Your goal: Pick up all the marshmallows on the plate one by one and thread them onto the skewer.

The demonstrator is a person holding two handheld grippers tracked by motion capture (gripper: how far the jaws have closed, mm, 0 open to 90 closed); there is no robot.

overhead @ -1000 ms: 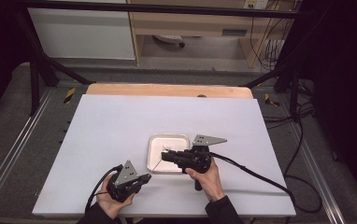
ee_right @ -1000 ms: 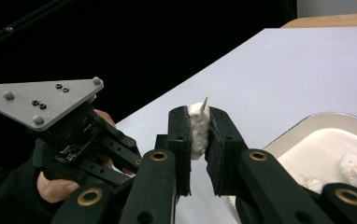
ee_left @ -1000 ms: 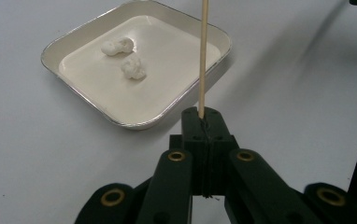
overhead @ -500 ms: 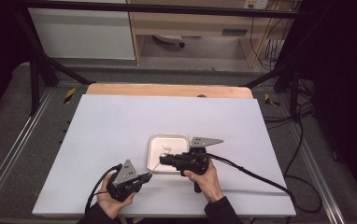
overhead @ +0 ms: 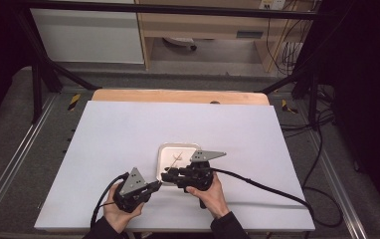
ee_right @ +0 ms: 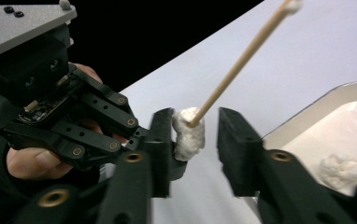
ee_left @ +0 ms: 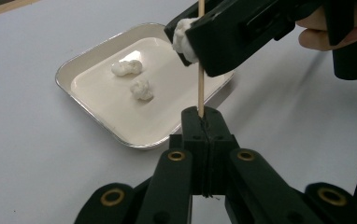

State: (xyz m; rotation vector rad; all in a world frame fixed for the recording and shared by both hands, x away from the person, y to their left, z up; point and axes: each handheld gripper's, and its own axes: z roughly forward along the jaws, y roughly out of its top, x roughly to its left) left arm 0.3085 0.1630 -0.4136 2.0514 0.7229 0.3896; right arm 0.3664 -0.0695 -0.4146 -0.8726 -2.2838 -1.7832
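Here, keep the left gripper pressed tight on the base of the wooden skewer, upright and steady, just beside the near rim of the tray on the white surface. Farther up, ease the right gripper, jaws just opening and spread around the white lump threaded on the skewer, straight back without tugging it. Beyond, leave the two lumps in the tray for later.

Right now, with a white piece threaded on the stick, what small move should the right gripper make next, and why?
Probably back the right gripper off the stick. Its jaws have just been opening; the white piece sits skewered on the stick, touching one pad, the other clear. The left gripper clamps the stick upright. Then reach for another piece in the tray.
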